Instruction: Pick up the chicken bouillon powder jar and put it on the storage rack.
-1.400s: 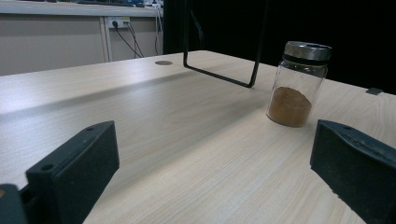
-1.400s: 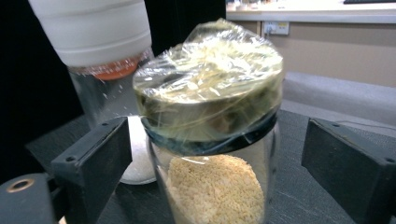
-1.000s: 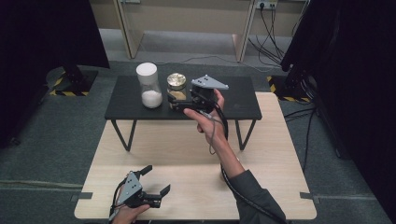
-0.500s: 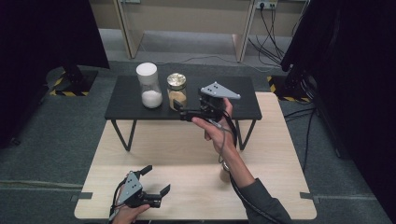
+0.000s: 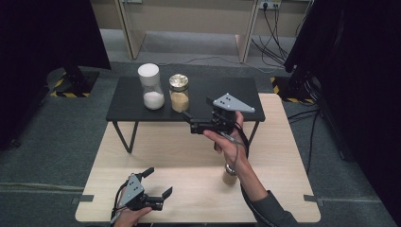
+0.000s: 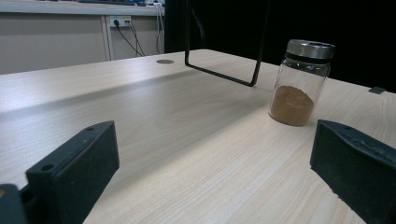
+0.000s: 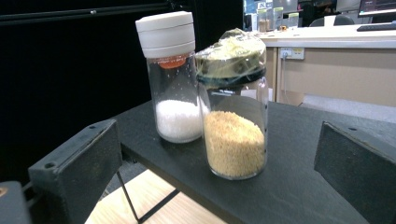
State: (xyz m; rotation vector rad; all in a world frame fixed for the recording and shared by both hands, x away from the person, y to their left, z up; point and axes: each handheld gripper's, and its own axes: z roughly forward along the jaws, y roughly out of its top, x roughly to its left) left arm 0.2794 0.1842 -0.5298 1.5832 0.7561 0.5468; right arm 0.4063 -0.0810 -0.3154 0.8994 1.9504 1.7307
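unlabelled grain jar before right gripper

Lab: black curtains; hazard-taped stand bases.

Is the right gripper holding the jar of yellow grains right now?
No: the right gripper is open, its fingers apart, and the jar of yellow grains stands free on the black table.

The room is dim, with black curtains all around. Soft light falls from above onto the pale wooden table. The small black table throws a faint shadow on it. The high view looks a bit fuzzy. Up close, the yellow grain jar looks sharp and its wrapped lid shines.
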